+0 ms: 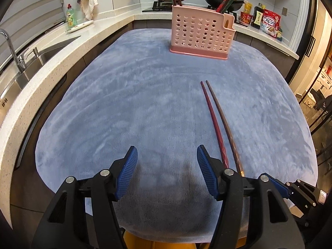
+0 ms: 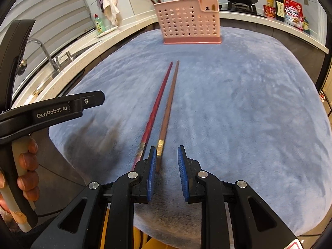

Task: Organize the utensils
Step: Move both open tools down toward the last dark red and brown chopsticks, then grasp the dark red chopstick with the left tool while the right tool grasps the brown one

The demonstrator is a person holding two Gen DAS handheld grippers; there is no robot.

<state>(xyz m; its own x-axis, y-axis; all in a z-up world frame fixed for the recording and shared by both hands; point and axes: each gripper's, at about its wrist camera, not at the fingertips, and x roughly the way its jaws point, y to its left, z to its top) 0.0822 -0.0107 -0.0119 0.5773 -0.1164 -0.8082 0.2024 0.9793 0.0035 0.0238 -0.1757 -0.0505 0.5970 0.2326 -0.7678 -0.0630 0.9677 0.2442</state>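
A red chopstick (image 2: 157, 101) and a brown chopstick (image 2: 169, 103) lie side by side on the blue cloth, pointing toward a pink perforated utensil holder (image 2: 189, 21) at the far end, which holds several chopsticks. My right gripper (image 2: 166, 155) is open and empty, its left finger just beside the brown chopstick's near end. My left gripper (image 1: 167, 157) is open and empty, to the left of the red chopstick (image 1: 213, 122) and the brown chopstick (image 1: 225, 124). The holder also shows in the left wrist view (image 1: 200, 32).
The blue cloth (image 1: 124, 103) covers the table. A white counter with a sink and tap (image 1: 12, 49) runs along the left. Pans (image 1: 223, 0) and food packets (image 1: 269, 21) stand on the back counter. The left gripper's body (image 2: 51, 110) is at the left of the right wrist view.
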